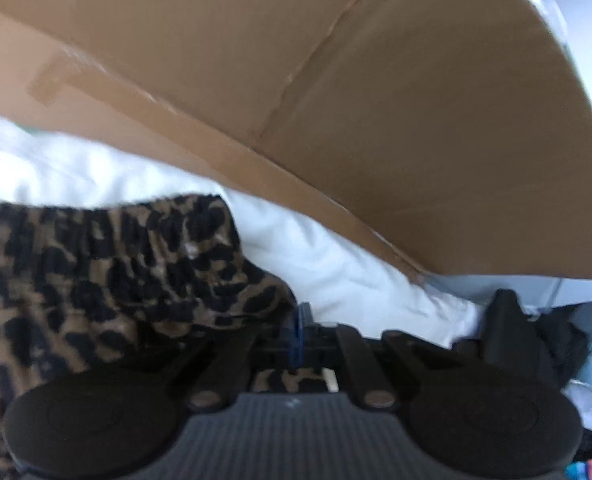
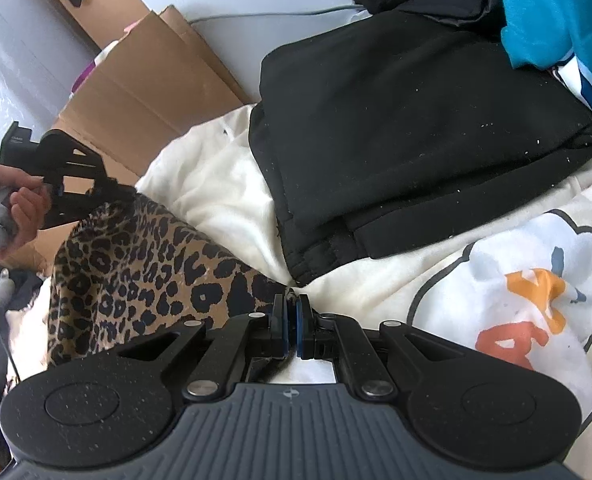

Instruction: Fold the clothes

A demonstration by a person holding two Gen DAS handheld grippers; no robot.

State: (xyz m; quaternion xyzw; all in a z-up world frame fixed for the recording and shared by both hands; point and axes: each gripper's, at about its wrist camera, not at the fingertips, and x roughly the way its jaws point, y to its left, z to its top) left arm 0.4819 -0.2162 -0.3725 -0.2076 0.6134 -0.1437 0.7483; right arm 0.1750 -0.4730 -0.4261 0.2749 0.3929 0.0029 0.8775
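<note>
Mid-fold: 2 grippers on 1 leopard-print elasticated fabric garment (image 2: 136, 264).
Right gripper (image 2: 292, 312) jaws pinched closed on its thin hem corner at the tips; left gripper (image 1: 296, 332), blurred, grip unclear, ruched waistband draped left of it. Next: lower onto the soft white fleece (image 2: 216, 184), carry edges together.

My left wrist camera sits on the left hand-held gripper (image 1: 299, 332), looking steeply down, very close to the leopard-print garment (image 1: 96, 280) and the cardboard box (image 1: 335, 100) behind. My right wrist camera looks forward and down along the right hand-held gripper (image 2: 292, 320), close above the clothes. Both views share that leopard-print garment (image 2: 136, 272) and the box (image 2: 136, 80); the right view also catches the left hand-held gripper (image 2: 76, 176).
</note>
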